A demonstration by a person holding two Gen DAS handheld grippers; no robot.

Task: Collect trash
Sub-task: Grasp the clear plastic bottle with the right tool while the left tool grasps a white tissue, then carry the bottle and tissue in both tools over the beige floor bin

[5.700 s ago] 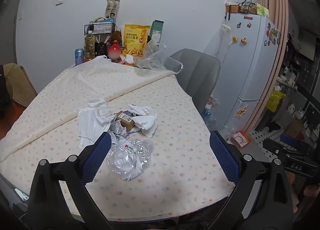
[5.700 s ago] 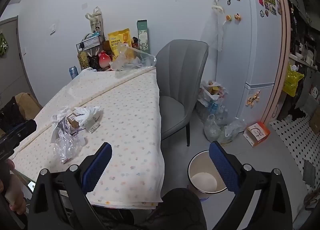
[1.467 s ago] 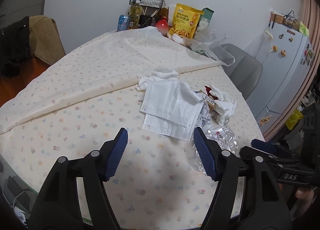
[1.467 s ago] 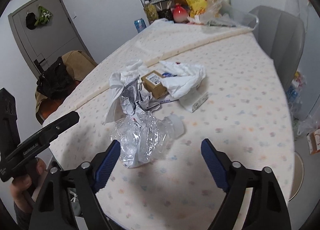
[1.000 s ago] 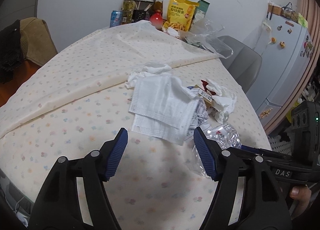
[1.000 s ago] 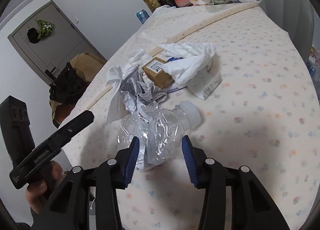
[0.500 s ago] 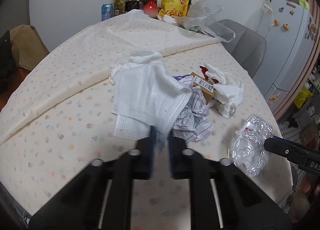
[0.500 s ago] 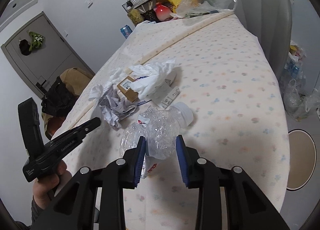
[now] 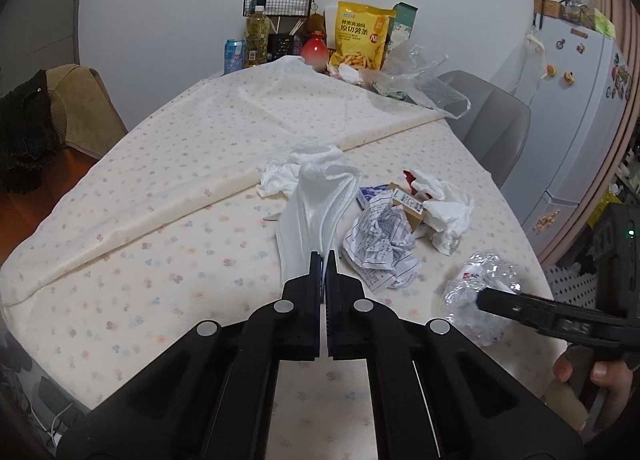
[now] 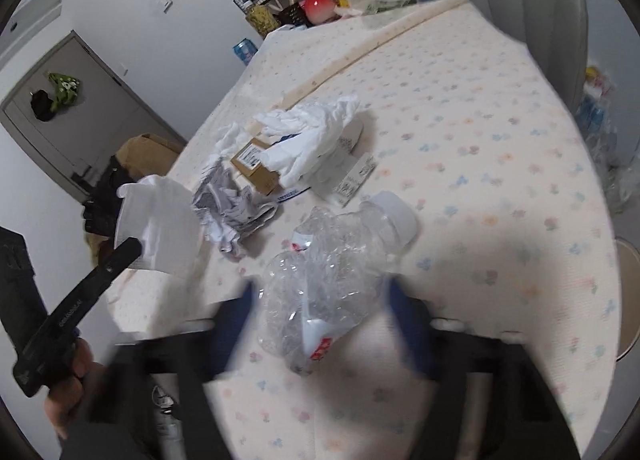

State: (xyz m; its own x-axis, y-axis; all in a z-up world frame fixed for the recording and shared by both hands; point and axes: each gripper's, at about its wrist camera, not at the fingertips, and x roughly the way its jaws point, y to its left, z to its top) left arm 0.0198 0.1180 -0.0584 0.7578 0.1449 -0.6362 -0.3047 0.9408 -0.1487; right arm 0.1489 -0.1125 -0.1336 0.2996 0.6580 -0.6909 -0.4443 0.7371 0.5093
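Gripping now: left gripper [image 9: 322, 260], jaws just closed tight on the near edge of the white pleated paper mask sheets [image 9: 316, 200], which drape from the pads toward twelve o'clock.
Right side: right gripper [image 10: 320, 300], blurred, jaws about half apart and just widened slightly, straddling the crushed clear plastic bottle [image 10: 332, 260]; whether the pads press it I cannot tell.
Changed: a second ago the left jaws stood wide with the sheets flat on the table; now they are pinched and partly raised.
Meaning: first piece looks secured, ready to carry off.
Left behind: crumpled printed paper [image 9: 380, 248] and small brown cardboard box [image 9: 408, 206] at one o'clock on the floral tablecloth [image 9: 160, 260].
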